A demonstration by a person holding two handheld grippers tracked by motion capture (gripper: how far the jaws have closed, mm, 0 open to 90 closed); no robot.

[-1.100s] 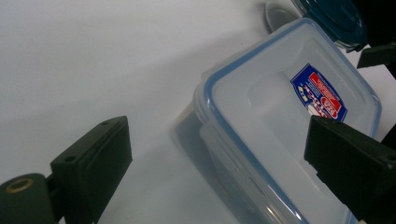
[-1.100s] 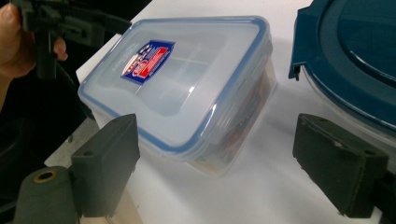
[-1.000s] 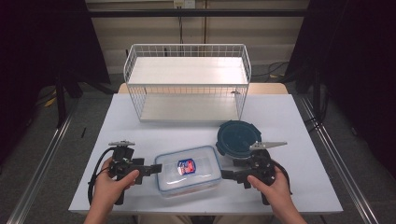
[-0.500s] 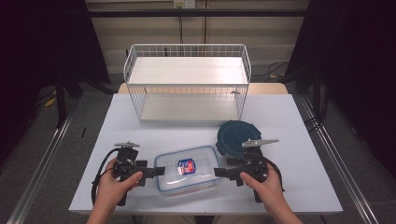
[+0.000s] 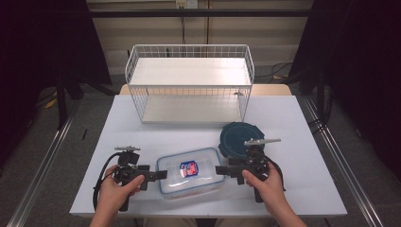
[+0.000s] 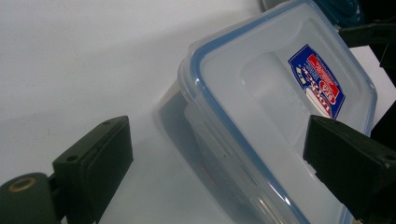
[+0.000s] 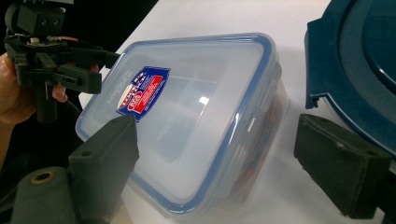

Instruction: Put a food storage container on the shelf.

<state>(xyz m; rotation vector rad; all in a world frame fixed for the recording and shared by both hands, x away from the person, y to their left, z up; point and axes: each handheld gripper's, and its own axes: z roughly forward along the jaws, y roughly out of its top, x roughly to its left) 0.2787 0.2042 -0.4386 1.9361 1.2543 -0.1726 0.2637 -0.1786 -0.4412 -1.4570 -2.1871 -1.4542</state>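
Hands level hand-held grippers point(image 5: 163, 174) point(image 5: 219, 169) flanking container point(image 5: 190, 171).

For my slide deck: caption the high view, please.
Two open claws, left and right, flank a clear lidded container before a wire basket.

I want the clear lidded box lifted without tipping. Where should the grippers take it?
Grip the clear box at its two short ends, the left gripper coming from its left, the right gripper from its right. It lies flat and wide between them; both already stand open at those ends, where the side latches offer edges.
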